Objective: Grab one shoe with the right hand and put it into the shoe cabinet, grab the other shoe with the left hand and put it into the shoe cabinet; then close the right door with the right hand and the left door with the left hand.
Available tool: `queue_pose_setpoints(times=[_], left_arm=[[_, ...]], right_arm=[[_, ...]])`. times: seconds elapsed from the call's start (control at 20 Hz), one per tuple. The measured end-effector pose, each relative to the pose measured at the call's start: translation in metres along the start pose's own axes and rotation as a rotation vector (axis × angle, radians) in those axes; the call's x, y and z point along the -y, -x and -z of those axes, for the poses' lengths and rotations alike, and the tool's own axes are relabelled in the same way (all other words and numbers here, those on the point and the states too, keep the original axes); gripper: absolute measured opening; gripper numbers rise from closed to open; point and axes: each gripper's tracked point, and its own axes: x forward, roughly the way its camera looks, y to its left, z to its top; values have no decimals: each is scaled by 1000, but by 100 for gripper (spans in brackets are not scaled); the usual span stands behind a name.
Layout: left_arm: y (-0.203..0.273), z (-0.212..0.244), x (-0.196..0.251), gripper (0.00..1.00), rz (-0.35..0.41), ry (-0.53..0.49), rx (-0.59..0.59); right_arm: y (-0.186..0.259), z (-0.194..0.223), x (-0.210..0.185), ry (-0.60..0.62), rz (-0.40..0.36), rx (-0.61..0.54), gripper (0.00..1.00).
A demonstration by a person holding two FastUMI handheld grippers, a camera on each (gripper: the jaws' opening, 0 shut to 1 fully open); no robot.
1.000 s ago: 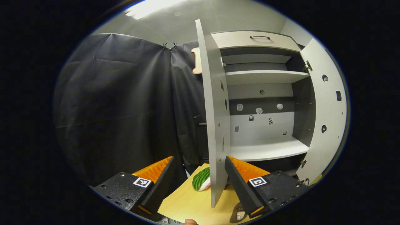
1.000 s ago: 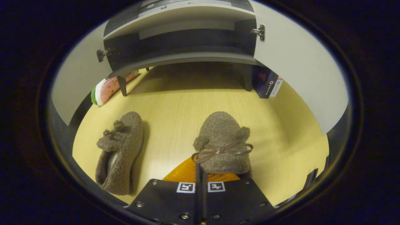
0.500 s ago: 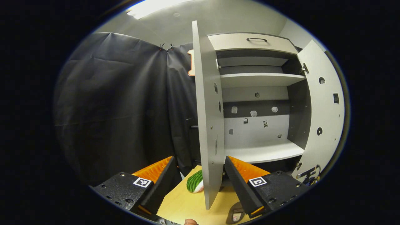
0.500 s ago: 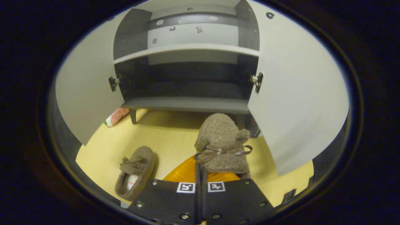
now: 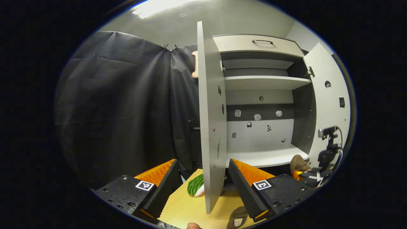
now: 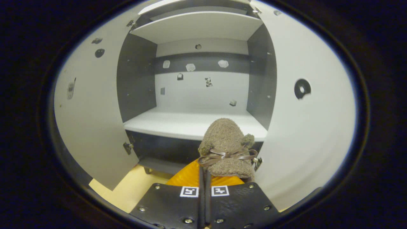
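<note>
My right gripper (image 6: 203, 173) is shut on the heel of a brown fuzzy shoe (image 6: 226, 144) with a bow. It holds the shoe in the air, toe forward, just in front of the white lower shelf (image 6: 190, 122) of the open shoe cabinet. In the left gripper view, that right gripper (image 5: 310, 176) and its shoe (image 5: 298, 163) hang by the shelf's right end. My left gripper (image 5: 202, 161) is open and holds nothing; the left door (image 5: 210, 127) stands edge-on between its fingers, farther off. The second shoe (image 5: 237, 218) lies on the floor, partly hidden by a finger.
Both cabinet doors are swung open: the left door (image 6: 86, 105) and the right door (image 6: 305, 127) flank the opening. An upper shelf (image 5: 264, 82) and a drawer (image 5: 257, 44) sit above. A watermelon-patterned object (image 5: 195, 189) lies on the wooden floor (image 5: 187, 208) by the left door.
My right gripper has lifted the shoe off the floor up to the lower shelf's height and has come into the left gripper view. The left gripper has barely shifted.
</note>
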Motion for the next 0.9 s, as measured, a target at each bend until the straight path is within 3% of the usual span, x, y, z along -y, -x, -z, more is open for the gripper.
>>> queue_pose_setpoints(times=[0.35, 0.9], left_arm=[[3, 3, -16, 97, -70, -14, -5], [13, 17, -63, 97, -262, -25, -49]], right_arm=[[-75, -84, -8, 40, -24, 89, 0], [-182, -104, 2, 6, -13, 24, 0]])
